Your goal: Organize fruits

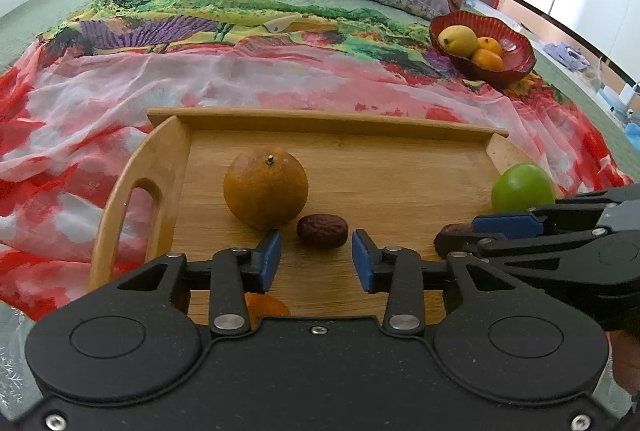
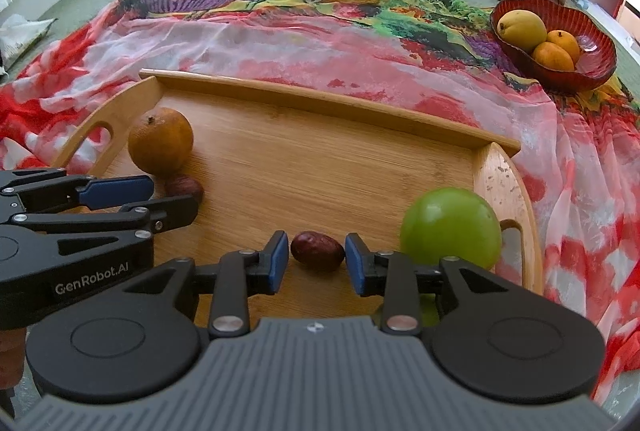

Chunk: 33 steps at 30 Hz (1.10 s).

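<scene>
Tray (image 2: 320, 159): date (image 2: 317, 252) between right claw (image 2: 316, 259).

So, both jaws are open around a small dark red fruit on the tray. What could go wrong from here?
1. The left gripper is beside the orange, which touches its red date; the jaws could nudge the orange and make it roll.
2. The right gripper frames the second date close to the green fruit, which could get pushed against the wooden tray handle.
3. The dates look smooth and rounded, so either could slip out sideways.
</scene>
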### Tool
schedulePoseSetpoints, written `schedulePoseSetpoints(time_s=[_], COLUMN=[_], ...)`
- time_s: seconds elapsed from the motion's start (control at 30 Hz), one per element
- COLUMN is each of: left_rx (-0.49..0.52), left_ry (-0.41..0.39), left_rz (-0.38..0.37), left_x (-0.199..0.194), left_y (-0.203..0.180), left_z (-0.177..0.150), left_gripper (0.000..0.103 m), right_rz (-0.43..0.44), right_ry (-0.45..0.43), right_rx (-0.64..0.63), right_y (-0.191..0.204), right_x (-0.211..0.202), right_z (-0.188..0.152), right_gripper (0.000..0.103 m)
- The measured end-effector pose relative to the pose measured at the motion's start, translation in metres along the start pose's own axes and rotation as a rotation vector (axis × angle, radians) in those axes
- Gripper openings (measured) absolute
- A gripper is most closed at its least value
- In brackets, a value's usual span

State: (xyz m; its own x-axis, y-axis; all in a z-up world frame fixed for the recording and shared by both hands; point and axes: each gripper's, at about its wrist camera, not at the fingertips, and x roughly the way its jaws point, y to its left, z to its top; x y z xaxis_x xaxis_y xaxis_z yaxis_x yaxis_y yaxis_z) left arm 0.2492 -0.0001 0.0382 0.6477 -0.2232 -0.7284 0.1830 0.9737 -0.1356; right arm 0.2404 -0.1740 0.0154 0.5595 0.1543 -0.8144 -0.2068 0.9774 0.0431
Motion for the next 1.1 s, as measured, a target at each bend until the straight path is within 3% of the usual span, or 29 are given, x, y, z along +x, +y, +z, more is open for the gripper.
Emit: schedulePoseSetpoints(time_s=[0.67,1.1], left_rx=[0.044,0.071], left_ry=[-0.135,-0.237], left_rz=[0.034,0.052], left_x=[-0.084,-0.137], left_y=[-0.014,-0.021], left_z=[0.010,-0.004], left_gripper=[0.078,0.094], right_rz=[-0.033,-0.067], right_ry=[-0.152,-0.309], right_rx=[0.023,0.026], right_y=[0.000,-0.002], right_x=[-0.073,-0.129], right_z=[-0.007,-0.026], right_gripper=[0.068,0.085])
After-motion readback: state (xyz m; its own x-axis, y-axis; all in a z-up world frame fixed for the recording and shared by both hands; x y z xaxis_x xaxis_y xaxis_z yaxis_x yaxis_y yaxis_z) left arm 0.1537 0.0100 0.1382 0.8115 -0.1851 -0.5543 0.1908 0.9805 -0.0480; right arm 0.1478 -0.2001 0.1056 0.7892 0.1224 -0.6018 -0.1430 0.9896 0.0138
